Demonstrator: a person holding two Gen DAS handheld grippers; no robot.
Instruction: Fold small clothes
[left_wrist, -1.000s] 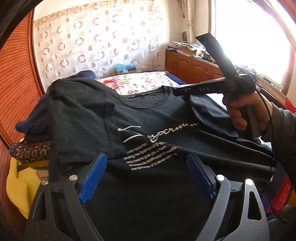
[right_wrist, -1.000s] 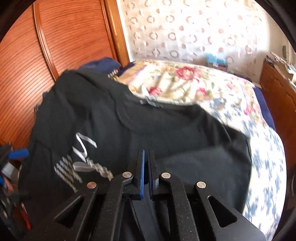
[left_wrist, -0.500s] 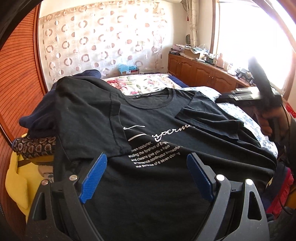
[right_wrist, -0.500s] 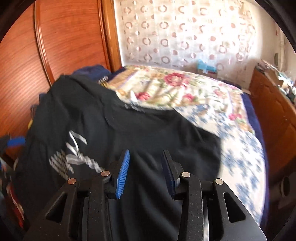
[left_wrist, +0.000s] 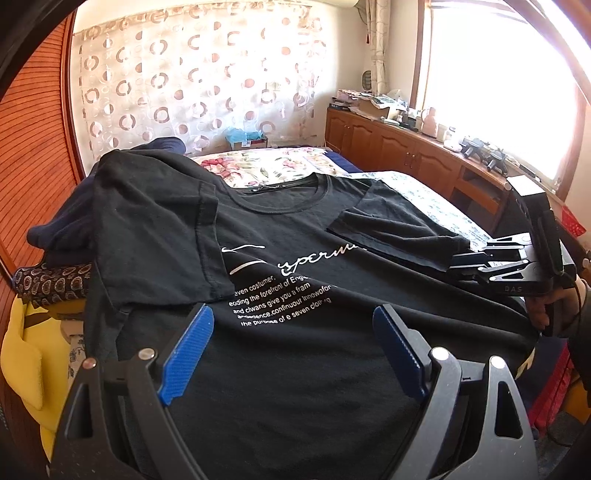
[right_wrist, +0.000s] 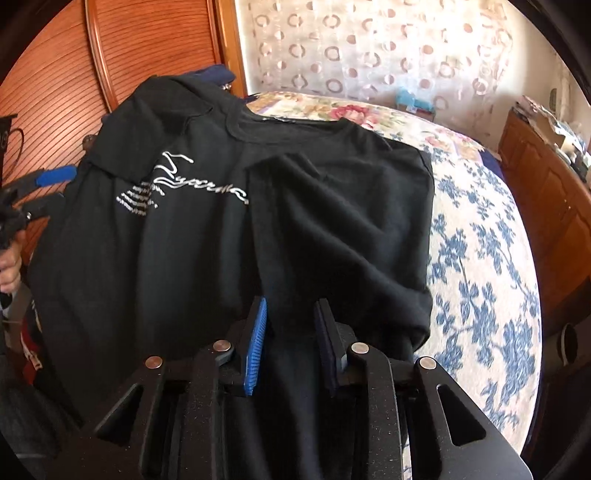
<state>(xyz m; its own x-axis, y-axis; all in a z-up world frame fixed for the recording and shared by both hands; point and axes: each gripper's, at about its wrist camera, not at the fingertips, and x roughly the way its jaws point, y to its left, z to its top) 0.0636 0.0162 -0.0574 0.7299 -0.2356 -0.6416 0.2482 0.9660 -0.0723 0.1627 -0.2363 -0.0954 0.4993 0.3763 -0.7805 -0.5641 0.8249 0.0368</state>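
A black T-shirt (left_wrist: 295, 266) with white lettering lies face up on the bed, collar at the far side. Both sleeves are folded in over the chest; the right sleeve (right_wrist: 332, 221) lies flat across the front. My left gripper (left_wrist: 293, 350) is open and empty, just above the shirt's lower front. My right gripper (right_wrist: 290, 336) is open and empty, low over the shirt's right side below the folded sleeve; it also shows at the right edge of the left wrist view (left_wrist: 495, 262). The left gripper's blue fingers (right_wrist: 55, 176) show at the left edge of the right wrist view.
The bed has a floral sheet (right_wrist: 476, 236), bare to the right of the shirt. Dark clothes (left_wrist: 55, 225) and a yellow item (left_wrist: 26, 354) are piled at the left by the wooden wardrobe (right_wrist: 147, 44). A wooden cabinet (left_wrist: 406, 155) runs under the window.
My right gripper opened, let go of the right sleeve, which now lies folded on the chest, and drew back low to the shirt's right side. The left gripper stayed open and nearly still.
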